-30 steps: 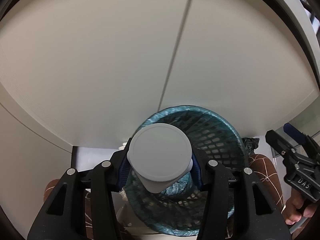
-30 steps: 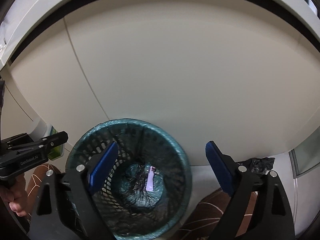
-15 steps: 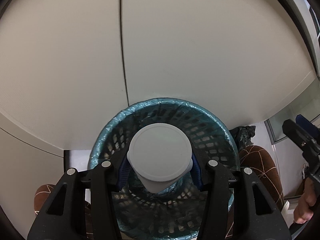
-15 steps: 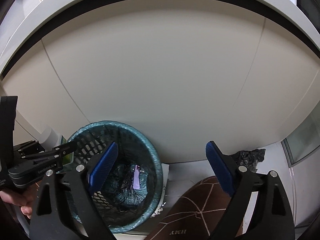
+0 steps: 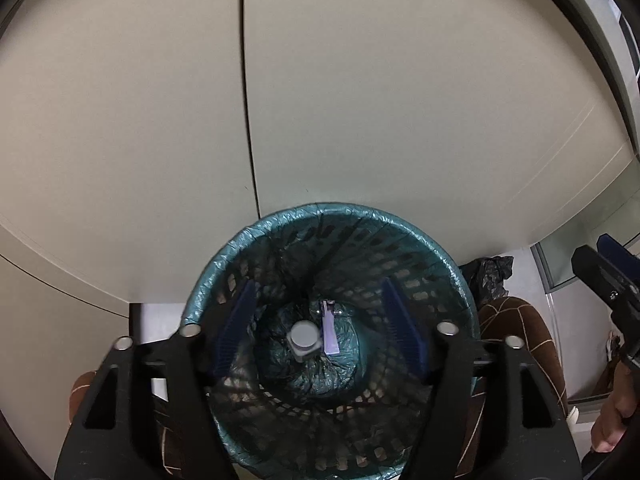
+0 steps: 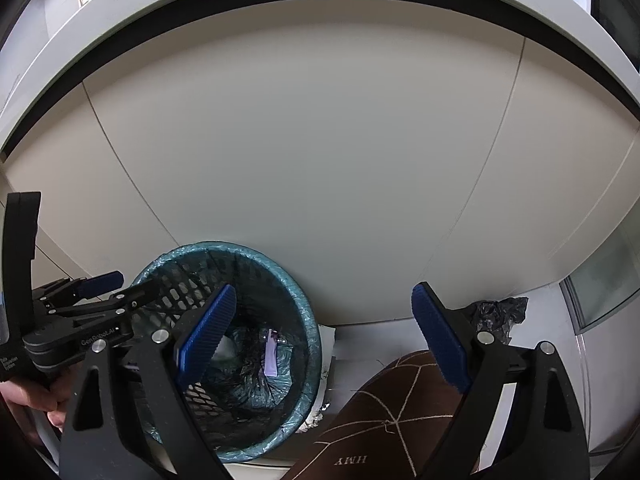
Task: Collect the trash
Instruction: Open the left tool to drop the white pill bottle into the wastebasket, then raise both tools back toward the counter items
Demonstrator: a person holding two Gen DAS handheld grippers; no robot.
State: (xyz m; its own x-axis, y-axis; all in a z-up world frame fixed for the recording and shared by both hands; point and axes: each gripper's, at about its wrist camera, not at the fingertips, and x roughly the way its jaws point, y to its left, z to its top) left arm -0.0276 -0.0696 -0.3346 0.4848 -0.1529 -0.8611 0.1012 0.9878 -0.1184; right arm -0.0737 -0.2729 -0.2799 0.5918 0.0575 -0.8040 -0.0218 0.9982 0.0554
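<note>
Fingers (image 5: 236, 332) of both grippers spread wide, empty; bottle (image 5: 304, 338) lies below in bin (image 5: 452, 268).

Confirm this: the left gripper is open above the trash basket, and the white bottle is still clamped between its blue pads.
Not quite. The left gripper is open above the trash basket, but its blue pads hold nothing. The white bottle lies at the bottom of the basket beside a purple wrapper, as the left wrist view shows.
</note>
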